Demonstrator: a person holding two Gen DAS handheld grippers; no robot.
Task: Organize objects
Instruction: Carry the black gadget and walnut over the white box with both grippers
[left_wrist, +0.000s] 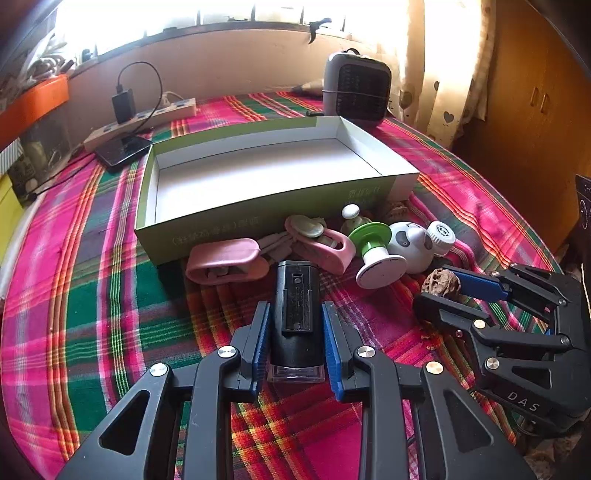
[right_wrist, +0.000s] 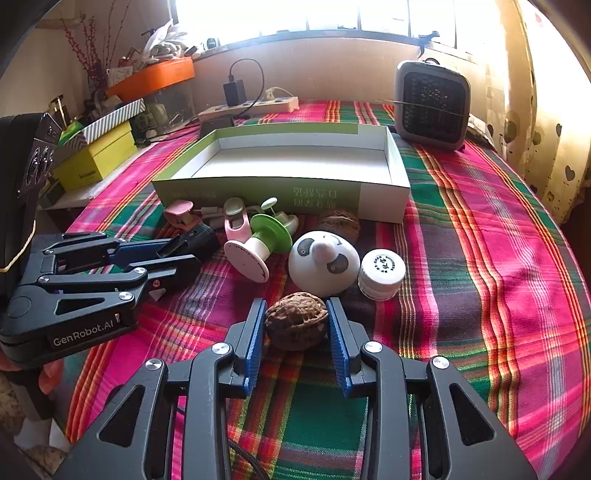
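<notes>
Directly between the left gripper (left_wrist: 296, 325) pads lies the black rectangular plastic device (left_wrist: 295, 310), long axis along the fingers, gripped or nearly so; the right gripper (right_wrist: 296, 321) brackets the brown wrinkled walnut (right_wrist: 296, 320), with the shallow green-and-white cardboard box (left_wrist: 207, 225) beyond.

The print on the green box (right_wrist: 255, 190) is too blurred to read, and a second walnut (right_wrist: 339, 223) lies half hidden behind the panda toy (right_wrist: 323, 264).

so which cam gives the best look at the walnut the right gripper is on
The right wrist view: the walnut sits centred between the right gripper fingers, its ridged shell fully lit. The left wrist view shows it only small and off to the side, partly hidden behind a blue finger pad.
</notes>
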